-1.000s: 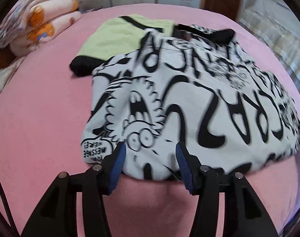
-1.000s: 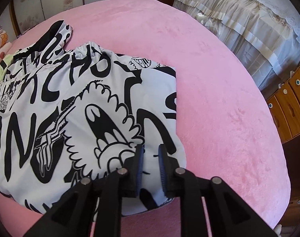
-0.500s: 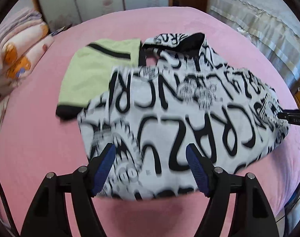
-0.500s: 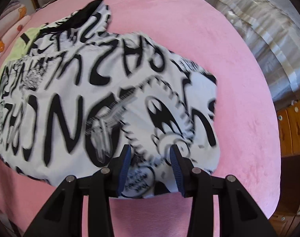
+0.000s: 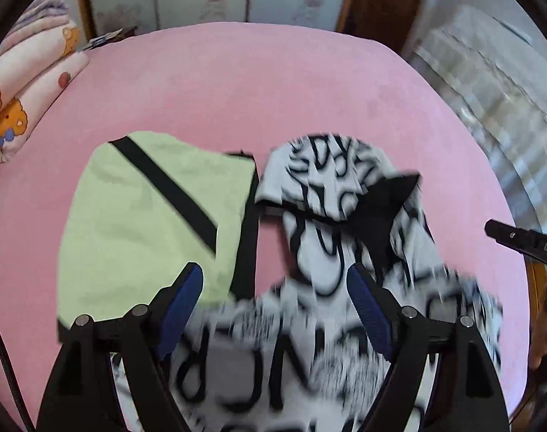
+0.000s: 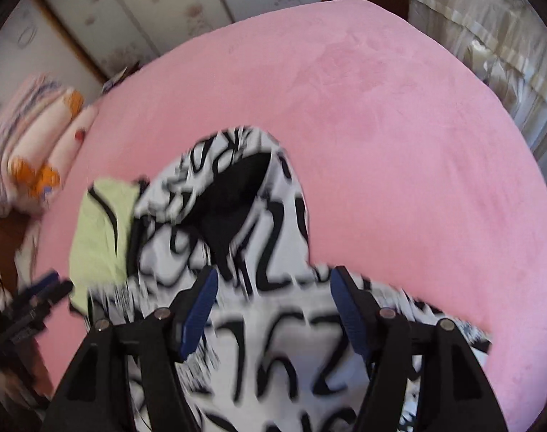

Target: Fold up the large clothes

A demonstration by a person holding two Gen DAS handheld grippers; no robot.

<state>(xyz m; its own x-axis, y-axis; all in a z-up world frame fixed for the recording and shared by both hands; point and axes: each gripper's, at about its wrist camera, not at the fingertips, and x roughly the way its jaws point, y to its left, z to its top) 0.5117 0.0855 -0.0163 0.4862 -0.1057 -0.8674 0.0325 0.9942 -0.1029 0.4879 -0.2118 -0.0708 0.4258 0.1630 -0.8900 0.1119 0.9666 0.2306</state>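
A: Largest first. The pink bed (image 5: pixel 309 82) fills both views. What does each view add?

B: The left wrist view shows the green garment (image 5: pixel 143 223) nearly whole, flat, with a black diagonal stripe, lying just left of the printed shirt (image 5: pixel 331 194). In the right wrist view only a strip of it shows at the shirt's left edge. The right wrist view shows more of the stacked quilts (image 6: pixel 39 144) off the bed's far left corner.

A: The shirt's position?

B: On the bed, near side, white with black lettering, its black collar facing up. The near part is motion-blurred in both views.

A: Grippers?

B: Left gripper (image 5: pixel 273 309): jaws spread wide and just been opening, nothing between the pads, shirt lying below. Right gripper (image 6: pixel 271 309): same, spread and just been opening, nothing held. Each one's tip pokes into the other's view at the frame edge.

A: Legible writing?

B: Shirt lettering too blurred to read. "DAS" on the right gripper's body in the left view.
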